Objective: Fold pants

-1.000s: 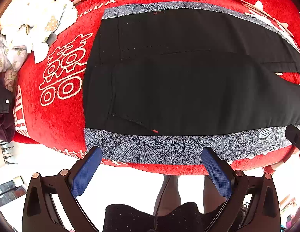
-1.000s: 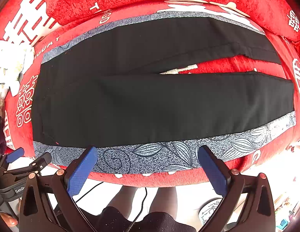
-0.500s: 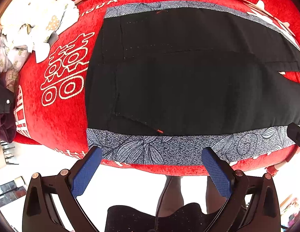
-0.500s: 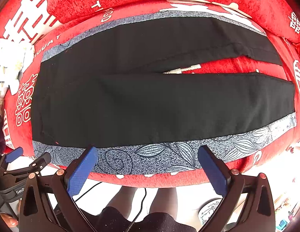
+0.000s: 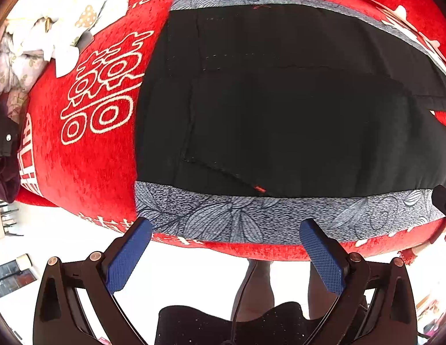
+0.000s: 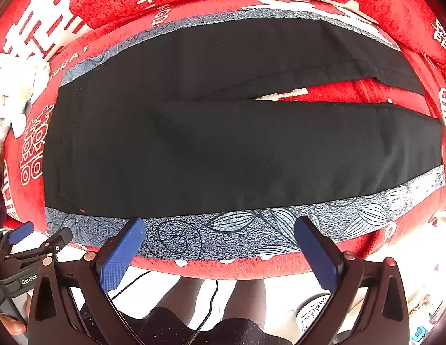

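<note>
Lying beyond hand-held gripper [image 6: 220, 231]: pants [image 6: 223, 149]

left hand-held gripper [image 5: 224, 228]: I have brought it nearer the pants [image 5: 280, 100], whose grey patterned side stripe [image 5: 251, 215] now meets my blue pads | right hand-held gripper [image 6: 218, 225]: I have brought it forward too, its pads now overlapping the stripe | pants: larger in both views

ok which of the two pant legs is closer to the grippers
The lower pant leg, lying along the patterned grey side stripe at the near edge; the other leg lies further back.
</note>
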A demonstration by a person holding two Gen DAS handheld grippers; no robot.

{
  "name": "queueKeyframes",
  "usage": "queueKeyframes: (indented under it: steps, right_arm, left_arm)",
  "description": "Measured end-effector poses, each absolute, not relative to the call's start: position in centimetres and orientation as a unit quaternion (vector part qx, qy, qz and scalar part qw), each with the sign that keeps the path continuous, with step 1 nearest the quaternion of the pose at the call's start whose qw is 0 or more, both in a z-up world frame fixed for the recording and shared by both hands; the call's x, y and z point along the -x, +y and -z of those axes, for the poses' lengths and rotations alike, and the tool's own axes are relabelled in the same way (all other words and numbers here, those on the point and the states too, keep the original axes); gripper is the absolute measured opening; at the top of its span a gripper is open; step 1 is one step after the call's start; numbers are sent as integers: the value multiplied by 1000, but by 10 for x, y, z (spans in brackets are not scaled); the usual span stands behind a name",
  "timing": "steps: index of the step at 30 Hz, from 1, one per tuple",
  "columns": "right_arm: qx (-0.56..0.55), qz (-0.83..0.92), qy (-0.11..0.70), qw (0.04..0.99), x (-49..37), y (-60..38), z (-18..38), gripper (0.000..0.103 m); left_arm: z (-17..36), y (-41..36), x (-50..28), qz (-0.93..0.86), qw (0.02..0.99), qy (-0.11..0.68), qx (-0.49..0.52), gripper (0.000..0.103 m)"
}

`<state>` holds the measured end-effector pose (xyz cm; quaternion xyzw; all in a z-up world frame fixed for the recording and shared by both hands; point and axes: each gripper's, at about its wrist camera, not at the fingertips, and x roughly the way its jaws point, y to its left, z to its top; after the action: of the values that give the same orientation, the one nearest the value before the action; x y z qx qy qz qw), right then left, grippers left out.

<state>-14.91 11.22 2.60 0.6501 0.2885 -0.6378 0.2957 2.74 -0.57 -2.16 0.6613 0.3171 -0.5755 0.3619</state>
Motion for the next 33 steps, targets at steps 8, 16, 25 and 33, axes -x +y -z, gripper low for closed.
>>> queueKeyframes:
  steps: [8, 16, 25, 33]
  right_arm:
    - [-647, 638, 291, 298, 143, 108, -25, 103]
    - [-652, 637, 276, 304, 139, 107, -25, 103]
    - [-669, 633, 236, 309, 142, 110, -16, 103]
    - [-747, 564, 53, 348, 161, 144, 18, 100]
  left_arm:
    - [25, -13, -40, 573, 367, 326, -656, 103]
    - [22, -18, -53, 574, 368, 351, -642, 103]
    - [29, -32, -77, 597, 358, 397, -599, 103]
    - [47, -49, -139, 643, 306, 467, -524, 103]
